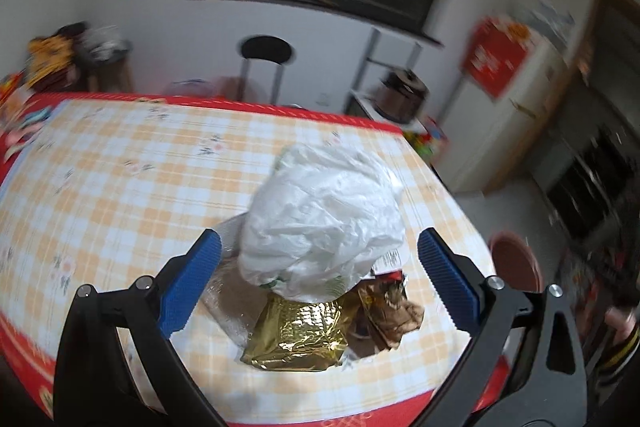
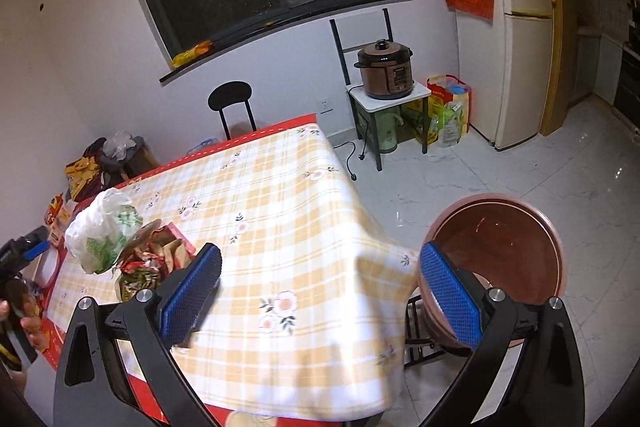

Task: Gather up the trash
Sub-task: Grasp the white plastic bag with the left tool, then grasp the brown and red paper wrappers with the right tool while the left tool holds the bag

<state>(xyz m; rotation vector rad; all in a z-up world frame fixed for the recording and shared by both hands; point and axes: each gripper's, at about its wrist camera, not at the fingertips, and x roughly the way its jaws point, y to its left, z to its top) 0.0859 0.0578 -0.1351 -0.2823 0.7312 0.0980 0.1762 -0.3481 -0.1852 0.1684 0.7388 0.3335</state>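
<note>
A trash pile lies on the checked tablecloth (image 1: pixel 120 187): a crumpled white plastic bag (image 1: pixel 324 215), a gold foil wrapper (image 1: pixel 298 335) and a brown torn wrapper (image 1: pixel 388 311). My left gripper (image 1: pixel 318 285) is open just above the pile, its blue fingers on either side of the white bag, not touching it. In the right wrist view the white bag (image 2: pixel 102 231) and wrappers (image 2: pixel 148 263) sit at the table's left. My right gripper (image 2: pixel 320 295) is open and empty over the table's near right corner. A brown round bin (image 2: pixel 504 259) stands on the floor beside the table.
The bin also shows in the left wrist view (image 1: pixel 516 261) past the table edge. A black chair (image 2: pixel 232 107), a rice cooker (image 2: pixel 386 69) on a small stand and a fridge (image 2: pixel 520 35) line the far wall. Clutter (image 2: pixel 100 167) sits beyond the table's left end.
</note>
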